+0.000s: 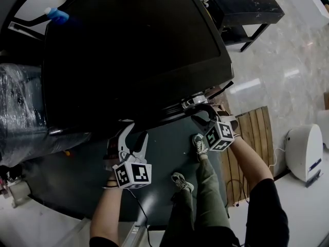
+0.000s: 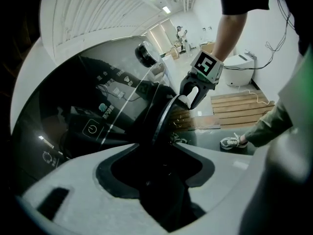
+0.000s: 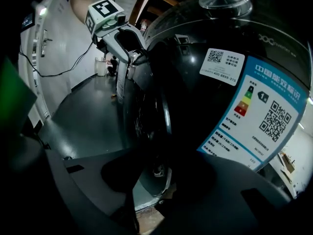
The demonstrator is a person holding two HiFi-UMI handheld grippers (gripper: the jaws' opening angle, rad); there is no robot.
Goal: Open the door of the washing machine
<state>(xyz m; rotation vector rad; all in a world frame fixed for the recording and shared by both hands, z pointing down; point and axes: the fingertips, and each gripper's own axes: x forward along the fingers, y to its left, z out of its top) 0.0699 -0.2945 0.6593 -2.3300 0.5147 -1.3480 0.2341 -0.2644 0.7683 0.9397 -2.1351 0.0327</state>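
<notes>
I look down on a black washing machine (image 1: 133, 50); the chrome rim of its round door (image 1: 193, 103) shows at the front. My left gripper (image 1: 131, 133) reaches the door's left side and my right gripper (image 1: 203, 118) its right side. In the left gripper view the door's edge (image 2: 164, 116) runs down between that gripper's white jaws (image 2: 156, 155), and the right gripper (image 2: 188, 99) shows across the door. In the right gripper view the door rim (image 3: 166, 116) stands between that gripper's jaws (image 3: 151, 175) with floor showing beside it. Both grippers look open around the rim.
The person's shoes (image 1: 199, 144) stand on a dark mat (image 1: 77, 179) in front of the machine. A wooden pallet (image 1: 254, 133) and a white appliance (image 1: 304, 151) lie to the right. A plastic-wrapped bulk (image 1: 18, 112) sits left, a black table (image 1: 247, 9) behind.
</notes>
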